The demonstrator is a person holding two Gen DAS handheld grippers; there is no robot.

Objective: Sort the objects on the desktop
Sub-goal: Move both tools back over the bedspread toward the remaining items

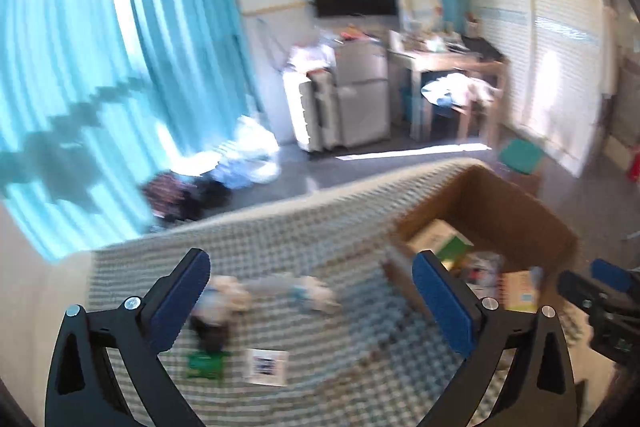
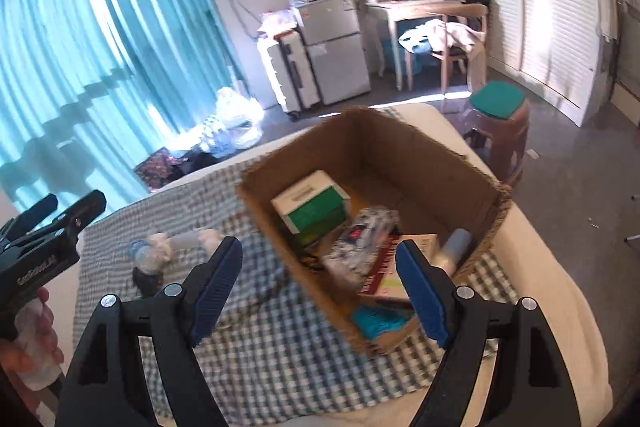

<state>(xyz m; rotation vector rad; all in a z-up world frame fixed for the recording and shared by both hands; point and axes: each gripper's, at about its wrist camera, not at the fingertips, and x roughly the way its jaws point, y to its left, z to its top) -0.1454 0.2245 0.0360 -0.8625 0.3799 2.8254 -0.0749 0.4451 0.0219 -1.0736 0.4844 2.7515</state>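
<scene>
My left gripper (image 1: pixel 312 267) stands wide open over the checked cloth (image 1: pixel 320 347), with nothing between its blue pads. Below it, blurred, lie pale soft items (image 1: pixel 228 297), a green packet (image 1: pixel 206 365) and a white barcode card (image 1: pixel 267 367). My right gripper (image 2: pixel 318 251) is open and empty, above the near left wall of the cardboard box (image 2: pixel 424 155). Inside the box are a green-and-white carton (image 2: pixel 310 205), a patterned packet (image 2: pixel 360 243), a red-edged book (image 2: pixel 400 267), a teal item (image 2: pixel 380 319) and a blurred grey tube (image 2: pixel 452 251). The left gripper (image 2: pixel 72 205) shows at the right wrist view's left edge, in a person's hand.
The cloth's far edge drops to a dark floor with bags. A stool with a teal cushion (image 2: pixel 498 107) stands just beyond the box. Farther back are a suitcase, a small fridge, a desk with a chair, and teal curtains. The right gripper (image 1: pixel 600 287) shows at the left wrist view's right edge.
</scene>
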